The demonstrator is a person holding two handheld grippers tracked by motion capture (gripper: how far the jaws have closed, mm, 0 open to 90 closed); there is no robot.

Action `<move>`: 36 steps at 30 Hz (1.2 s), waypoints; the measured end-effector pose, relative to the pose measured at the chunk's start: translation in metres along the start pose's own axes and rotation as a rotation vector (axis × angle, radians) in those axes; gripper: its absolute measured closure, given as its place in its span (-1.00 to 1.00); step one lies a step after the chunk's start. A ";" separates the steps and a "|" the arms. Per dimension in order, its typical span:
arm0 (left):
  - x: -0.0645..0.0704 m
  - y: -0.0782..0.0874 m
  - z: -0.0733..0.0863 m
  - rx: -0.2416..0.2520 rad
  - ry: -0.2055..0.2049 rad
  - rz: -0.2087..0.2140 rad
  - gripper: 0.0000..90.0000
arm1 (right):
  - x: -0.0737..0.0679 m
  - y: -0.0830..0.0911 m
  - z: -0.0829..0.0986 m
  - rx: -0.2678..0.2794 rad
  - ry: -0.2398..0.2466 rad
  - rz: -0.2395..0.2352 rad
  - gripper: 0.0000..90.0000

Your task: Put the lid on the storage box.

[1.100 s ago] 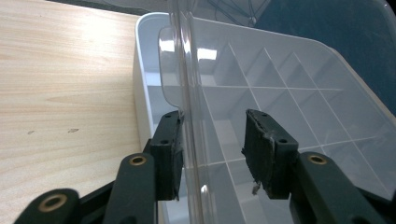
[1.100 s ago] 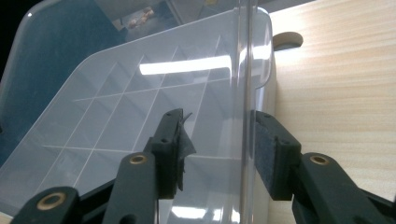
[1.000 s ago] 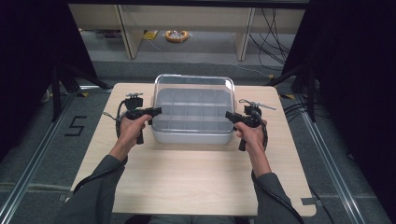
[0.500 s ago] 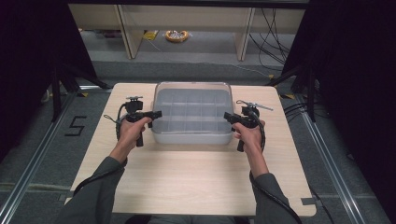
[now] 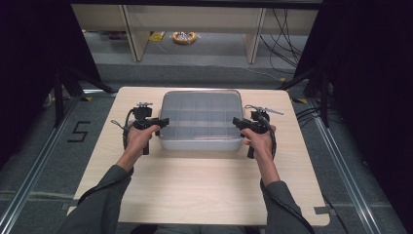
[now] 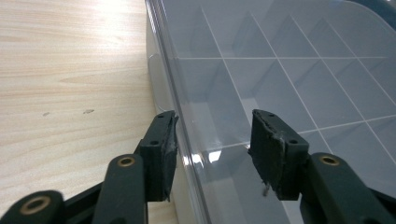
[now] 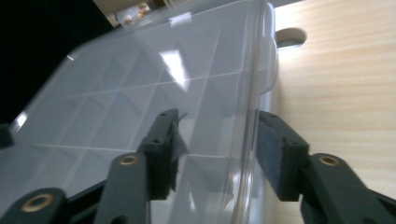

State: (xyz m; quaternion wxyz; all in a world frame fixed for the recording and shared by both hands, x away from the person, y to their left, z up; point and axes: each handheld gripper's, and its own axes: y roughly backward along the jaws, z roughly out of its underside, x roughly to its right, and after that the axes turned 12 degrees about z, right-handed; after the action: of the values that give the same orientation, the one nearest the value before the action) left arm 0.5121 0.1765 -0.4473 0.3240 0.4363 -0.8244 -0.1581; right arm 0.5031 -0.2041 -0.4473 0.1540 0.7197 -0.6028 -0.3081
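Observation:
A clear plastic compartment box (image 5: 202,119) with its lid on lies on the far middle of the wooden table (image 5: 195,185). My left gripper (image 5: 165,120) is at its left edge and my right gripper (image 5: 235,121) at its right edge. In the left gripper view the left gripper (image 6: 212,140) is open, and the box (image 6: 280,70) has its rim between the jaws, close to the left one. In the right gripper view the right gripper (image 7: 217,140) is open too, and the rim of the box (image 7: 140,84) passes just inside the right jaw.
The table top (image 6: 70,70) is bare wood on both sides of the box, with a round cable hole (image 7: 289,35) near the right edge. Behind the table stand a shelf unit (image 5: 195,24) and dark curtains. Floor cables (image 5: 287,44) lie at the back right.
The box's far edge has dropped lower in the high view and both hands have come down slightly with it. The grippers stay at the box's two sides.

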 end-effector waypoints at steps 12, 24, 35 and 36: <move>-0.001 0.000 0.000 -0.004 0.006 0.003 0.17 | -0.001 0.001 -0.001 -0.004 0.009 0.001 0.13; -0.003 0.000 0.000 -0.002 0.038 0.012 0.13 | 0.000 0.011 -0.004 -0.011 0.015 0.037 0.17; 0.000 0.022 -0.005 0.020 0.009 0.033 -0.21 | 0.002 0.015 -0.003 -0.002 0.030 0.028 0.18; 0.001 0.027 -0.004 0.008 0.011 0.057 -0.26 | 0.003 0.017 -0.003 0.004 0.037 0.006 0.17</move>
State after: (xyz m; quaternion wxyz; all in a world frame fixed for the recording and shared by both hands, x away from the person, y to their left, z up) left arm 0.4977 0.1915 -0.4296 0.3312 0.4147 -0.8354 -0.1430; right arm 0.4922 -0.2109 -0.4356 0.1648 0.7239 -0.6024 -0.2930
